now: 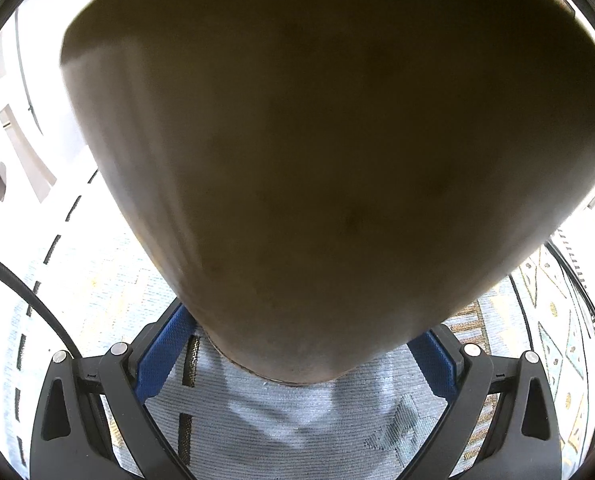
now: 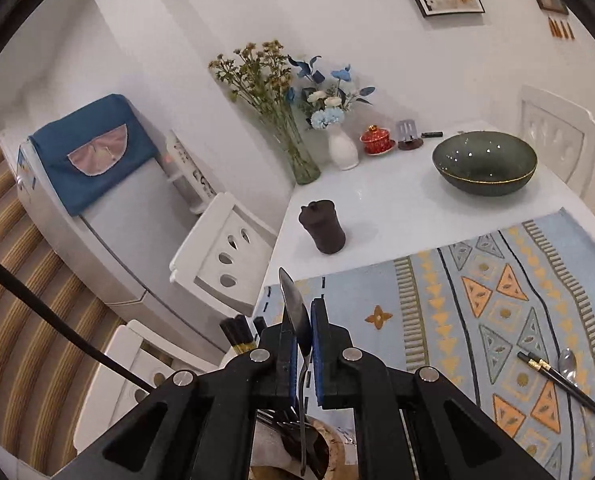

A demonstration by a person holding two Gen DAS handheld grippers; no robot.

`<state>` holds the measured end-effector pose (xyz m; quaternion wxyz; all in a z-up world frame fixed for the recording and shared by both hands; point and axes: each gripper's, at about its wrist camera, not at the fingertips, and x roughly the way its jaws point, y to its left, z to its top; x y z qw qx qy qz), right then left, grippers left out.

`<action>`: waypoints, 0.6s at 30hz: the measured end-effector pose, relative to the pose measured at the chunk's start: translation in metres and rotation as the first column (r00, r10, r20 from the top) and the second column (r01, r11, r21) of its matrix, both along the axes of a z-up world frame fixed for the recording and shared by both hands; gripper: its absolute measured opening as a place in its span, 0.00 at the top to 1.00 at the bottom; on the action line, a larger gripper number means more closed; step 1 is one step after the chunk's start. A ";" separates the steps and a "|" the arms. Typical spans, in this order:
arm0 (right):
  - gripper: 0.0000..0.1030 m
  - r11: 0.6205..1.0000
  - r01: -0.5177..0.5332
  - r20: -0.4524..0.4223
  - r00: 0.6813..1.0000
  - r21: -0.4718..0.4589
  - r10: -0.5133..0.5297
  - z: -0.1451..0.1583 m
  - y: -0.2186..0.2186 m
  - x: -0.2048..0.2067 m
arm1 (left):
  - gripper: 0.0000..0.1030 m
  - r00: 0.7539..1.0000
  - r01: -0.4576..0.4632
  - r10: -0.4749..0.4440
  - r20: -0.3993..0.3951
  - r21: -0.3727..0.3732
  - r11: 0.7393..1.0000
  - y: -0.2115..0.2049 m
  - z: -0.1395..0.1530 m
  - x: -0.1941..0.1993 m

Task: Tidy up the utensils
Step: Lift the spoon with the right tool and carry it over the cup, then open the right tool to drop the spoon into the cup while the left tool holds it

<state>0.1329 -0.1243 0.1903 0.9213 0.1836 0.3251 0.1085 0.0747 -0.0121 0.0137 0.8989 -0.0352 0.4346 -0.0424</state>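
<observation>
A tan, rounded utensil holder fills the left wrist view, blurred and very close. My left gripper is shut on its narrow lower end, a blue pad against each side, above the patterned mat. In the right wrist view my right gripper is shut on a metal spoon. The spoon's bowl stands edge-on above the pads and its handle hangs down into the holder below. Black chopsticks and other utensils stick out of that holder. A second spoon and chopsticks lie on the mat at the right.
On the white table stand a dark green bowl, a dark brown lidded jar, two flower vases and a red lidded cup. White chairs stand at the table's left edge. A black cable crosses at left.
</observation>
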 end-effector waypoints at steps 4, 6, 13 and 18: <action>0.95 0.998 -0.037 0.021 0.999 -0.041 0.038 -0.001 0.010 -0.005 | 0.03 1.000 0.000 0.000 0.000 0.000 1.000 0.000 -0.001 0.000; 0.95 0.998 -0.051 0.021 0.998 -0.047 0.052 -0.005 0.013 -0.008 | 0.03 1.000 0.000 0.000 0.000 -0.001 1.000 0.000 -0.001 0.001; 0.79 0.996 -0.081 -0.073 0.994 -0.048 0.077 -0.005 0.013 -0.009 | 0.03 1.000 0.000 0.000 -0.001 0.001 1.000 -0.001 -0.001 0.001; 0.59 0.997 -0.071 0.013 0.997 -0.007 0.071 0.030 -0.005 -0.023 | 0.03 1.000 0.000 0.000 -0.001 0.000 1.000 0.000 -0.003 0.002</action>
